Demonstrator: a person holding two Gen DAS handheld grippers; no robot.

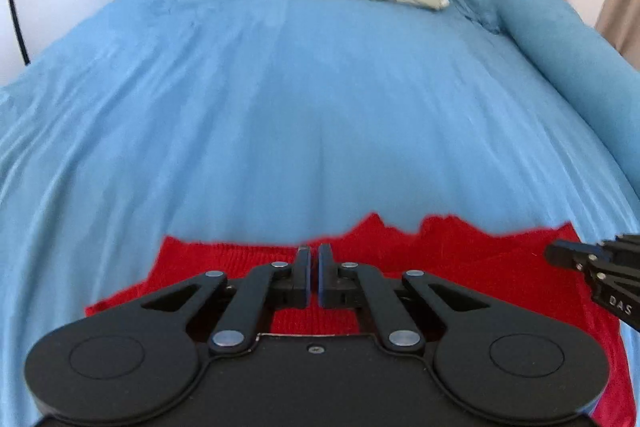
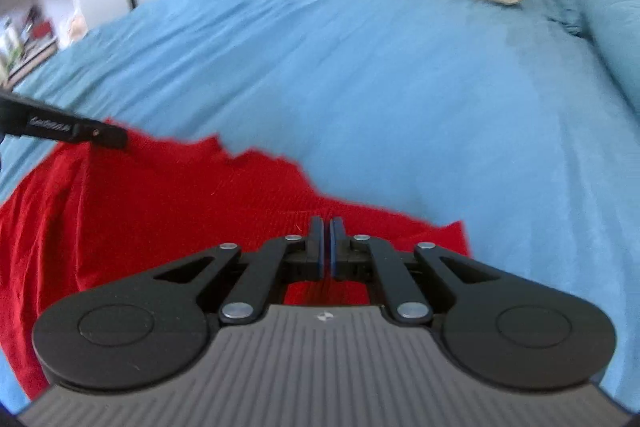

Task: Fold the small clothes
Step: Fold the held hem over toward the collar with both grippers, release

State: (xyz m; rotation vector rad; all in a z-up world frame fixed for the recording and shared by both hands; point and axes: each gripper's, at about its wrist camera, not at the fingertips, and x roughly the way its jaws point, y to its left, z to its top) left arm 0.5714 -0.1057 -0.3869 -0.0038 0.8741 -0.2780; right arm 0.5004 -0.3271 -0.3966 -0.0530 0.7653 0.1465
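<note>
Two closed tongs [image 1: 314, 254] [image 2: 325, 227] over ribbed red knit [image 2: 160, 195].

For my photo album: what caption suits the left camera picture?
Left gripper, fingers nearly closed, above a red knit garment on a blue bedspread.

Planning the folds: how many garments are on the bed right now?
1: a red knit garment lies at the near edge of the blue bedspread, under both tongs. More may lie outside these views.
</note>
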